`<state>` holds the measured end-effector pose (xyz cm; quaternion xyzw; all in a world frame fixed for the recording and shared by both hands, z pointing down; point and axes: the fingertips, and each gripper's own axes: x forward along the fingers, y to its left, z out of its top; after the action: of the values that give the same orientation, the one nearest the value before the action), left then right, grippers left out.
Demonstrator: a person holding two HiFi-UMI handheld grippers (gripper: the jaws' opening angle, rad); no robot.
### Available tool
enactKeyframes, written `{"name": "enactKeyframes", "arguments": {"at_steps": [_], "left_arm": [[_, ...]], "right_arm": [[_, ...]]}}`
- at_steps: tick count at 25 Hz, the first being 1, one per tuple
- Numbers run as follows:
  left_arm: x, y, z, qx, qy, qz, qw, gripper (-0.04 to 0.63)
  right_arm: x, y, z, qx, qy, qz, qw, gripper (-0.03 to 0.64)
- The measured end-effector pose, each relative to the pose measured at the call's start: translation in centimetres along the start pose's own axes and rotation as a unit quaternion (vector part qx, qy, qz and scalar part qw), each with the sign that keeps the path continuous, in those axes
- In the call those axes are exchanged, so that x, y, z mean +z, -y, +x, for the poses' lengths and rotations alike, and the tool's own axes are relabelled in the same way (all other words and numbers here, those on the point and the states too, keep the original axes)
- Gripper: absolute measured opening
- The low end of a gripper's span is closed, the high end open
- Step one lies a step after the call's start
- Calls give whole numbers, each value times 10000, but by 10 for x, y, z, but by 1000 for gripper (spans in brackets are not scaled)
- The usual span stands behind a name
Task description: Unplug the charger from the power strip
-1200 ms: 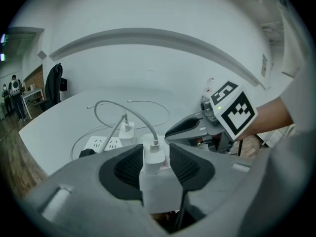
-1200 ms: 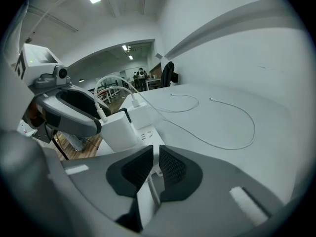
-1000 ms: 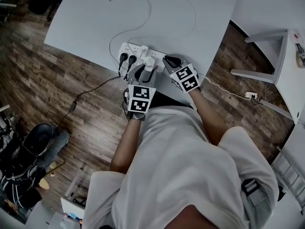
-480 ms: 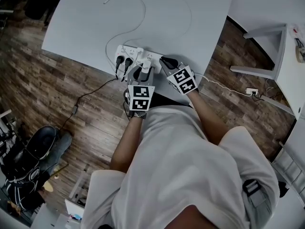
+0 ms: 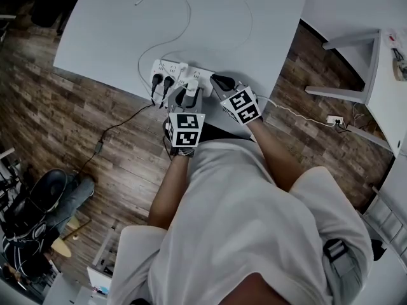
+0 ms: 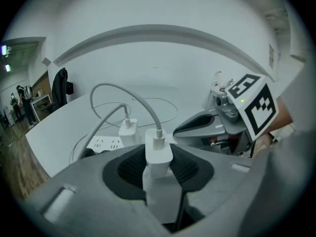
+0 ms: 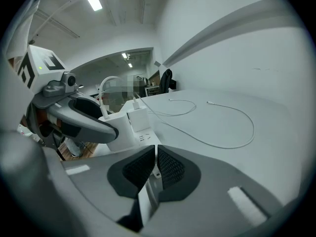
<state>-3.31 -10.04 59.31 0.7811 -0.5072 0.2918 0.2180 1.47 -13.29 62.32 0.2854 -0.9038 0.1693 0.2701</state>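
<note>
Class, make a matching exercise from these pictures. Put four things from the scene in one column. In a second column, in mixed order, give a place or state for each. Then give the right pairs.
Things
1. left gripper
2. right gripper
3. black plugs
4. white cable

Places or states
a. jaws together, nothing between them
b. lies in loose loops on the table
c. closed on the white charger
d. plugged into the power strip, at the end away from the right gripper

Pairs: 1-c, 2-a, 3-d, 4-b
</note>
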Motion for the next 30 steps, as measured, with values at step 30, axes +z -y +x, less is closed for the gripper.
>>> {"name": "enactKeyframes", "arguments": {"at_steps": [30], "left_arm": [[3, -2, -1, -401, -54, -817, 9958, 144]], "right_arm": [[-2, 4, -5, 153, 126, 258, 9995, 2]]}}
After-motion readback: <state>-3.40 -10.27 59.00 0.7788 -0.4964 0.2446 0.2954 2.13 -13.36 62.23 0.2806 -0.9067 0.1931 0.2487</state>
